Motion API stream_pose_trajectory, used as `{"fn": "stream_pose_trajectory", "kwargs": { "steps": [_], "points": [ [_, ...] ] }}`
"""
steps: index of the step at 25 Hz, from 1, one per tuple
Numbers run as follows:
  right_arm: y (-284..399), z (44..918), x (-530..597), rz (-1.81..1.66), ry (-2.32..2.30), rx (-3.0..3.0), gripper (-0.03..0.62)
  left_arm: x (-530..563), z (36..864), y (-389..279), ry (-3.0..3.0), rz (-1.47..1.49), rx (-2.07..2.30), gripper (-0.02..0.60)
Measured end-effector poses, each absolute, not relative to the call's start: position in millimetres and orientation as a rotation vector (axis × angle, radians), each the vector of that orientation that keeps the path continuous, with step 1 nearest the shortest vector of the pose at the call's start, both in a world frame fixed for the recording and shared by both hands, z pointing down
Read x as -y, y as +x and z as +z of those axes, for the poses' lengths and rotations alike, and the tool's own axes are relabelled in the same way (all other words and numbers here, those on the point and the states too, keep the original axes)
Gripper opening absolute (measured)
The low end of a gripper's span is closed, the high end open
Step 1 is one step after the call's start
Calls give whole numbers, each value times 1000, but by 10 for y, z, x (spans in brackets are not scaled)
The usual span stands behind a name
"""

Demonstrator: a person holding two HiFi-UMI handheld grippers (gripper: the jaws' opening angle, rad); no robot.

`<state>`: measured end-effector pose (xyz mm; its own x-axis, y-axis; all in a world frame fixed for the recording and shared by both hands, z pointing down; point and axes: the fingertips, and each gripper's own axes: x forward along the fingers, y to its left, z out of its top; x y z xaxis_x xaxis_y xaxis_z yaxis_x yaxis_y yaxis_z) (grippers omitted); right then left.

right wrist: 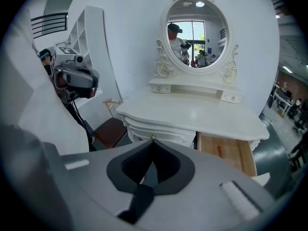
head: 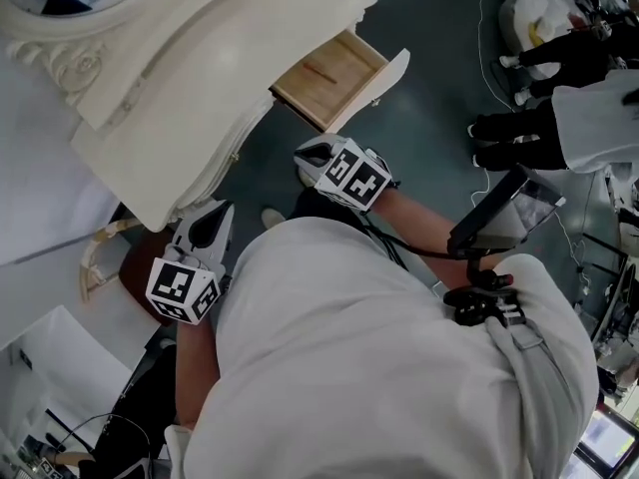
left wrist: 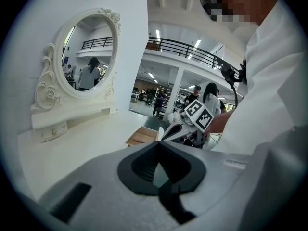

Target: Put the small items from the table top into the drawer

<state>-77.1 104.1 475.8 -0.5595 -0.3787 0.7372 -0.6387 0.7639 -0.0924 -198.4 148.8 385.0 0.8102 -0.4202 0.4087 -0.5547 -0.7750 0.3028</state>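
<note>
The white dressing table (head: 190,88) fills the upper left of the head view, and its top looks bare. Its wooden drawer (head: 334,73) is pulled open at the right end, with a thin red item (right wrist: 219,151) lying inside. My left gripper (head: 215,216) hangs just off the table's front edge, shut and holding nothing. My right gripper (head: 310,154) hovers a little below the open drawer, also shut and empty. In the right gripper view the drawer (right wrist: 231,153) lies ahead to the right of the closed tips (right wrist: 153,141). The left gripper view shows its closed tips (left wrist: 159,142) pointing at the drawer (left wrist: 142,136).
An oval mirror (right wrist: 197,30) stands at the back of the table. A chair with a brown seat (right wrist: 109,131) sits at the table's left end. Other people (head: 559,118) stand at the right, and cables run across the dark floor (head: 439,98).
</note>
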Motion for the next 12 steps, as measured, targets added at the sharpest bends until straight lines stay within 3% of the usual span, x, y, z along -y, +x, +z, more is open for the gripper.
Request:
{"fn": "stream_pose_trajectory", "kwargs": {
  "steps": [12],
  "points": [
    [-722, 4792, -1051, 462, 763, 2219, 0, -1461, 3859, -1912, 2589, 470, 701, 0]
  ]
}}
